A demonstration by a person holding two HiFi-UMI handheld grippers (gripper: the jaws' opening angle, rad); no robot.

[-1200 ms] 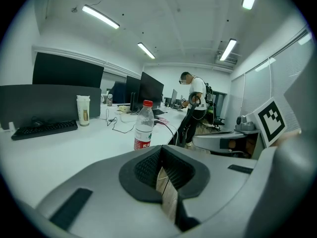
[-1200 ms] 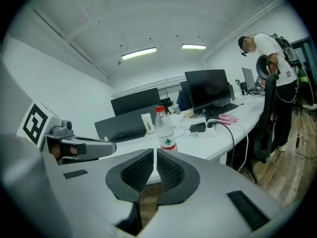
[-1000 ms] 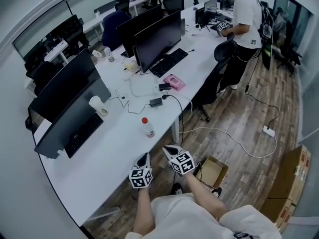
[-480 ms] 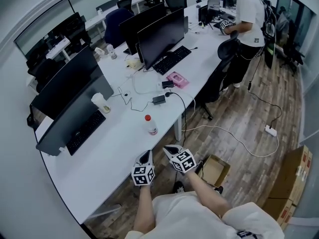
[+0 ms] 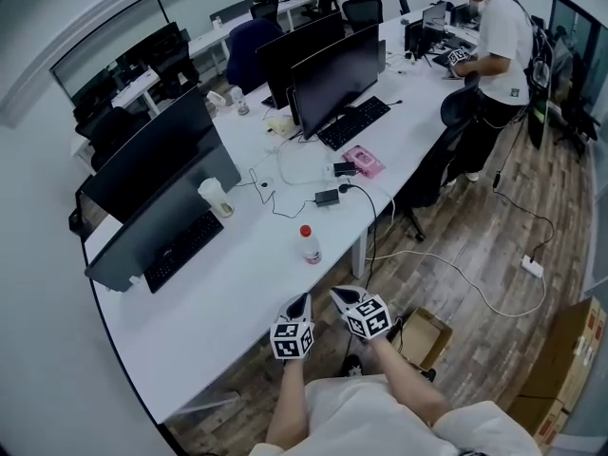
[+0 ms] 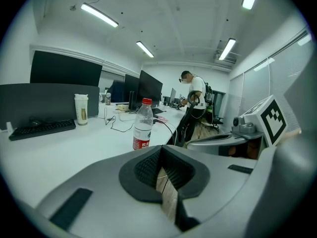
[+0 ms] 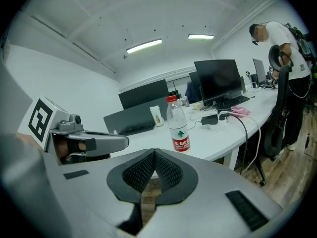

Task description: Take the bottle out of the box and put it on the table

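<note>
Head view, bottle (image 5: 309,245): upright, red cap on, standing on the white table (image 5: 218,297) near its front edge.
Head view, box (image 5: 425,335): open cardboard, on the wood floor to the right of the table, well apart from the bottle.
Head view, left gripper (image 5: 300,302): over the table's front edge, pointing toward the bottle, not touching it.
Head view, right gripper (image 5: 344,295): just beside the left one, also clear of the bottle.
Head view, behind the bottle: a keyboard (image 5: 185,248), a cup (image 5: 217,198) and dark monitors (image 5: 166,174).
Left gripper view, jaws: pads pressed together at the tips, nothing between them.
Left gripper view, bottle: on the table beyond the jaws, left of centre, untouched.
Right gripper view, jaws: closed tip to tip, gripping nothing.
Right gripper view, bottle: upright on the table just past the jaws, red label facing the camera.
Right gripper view, person (image 7: 282,48): standing at the far end of the table.
</note>
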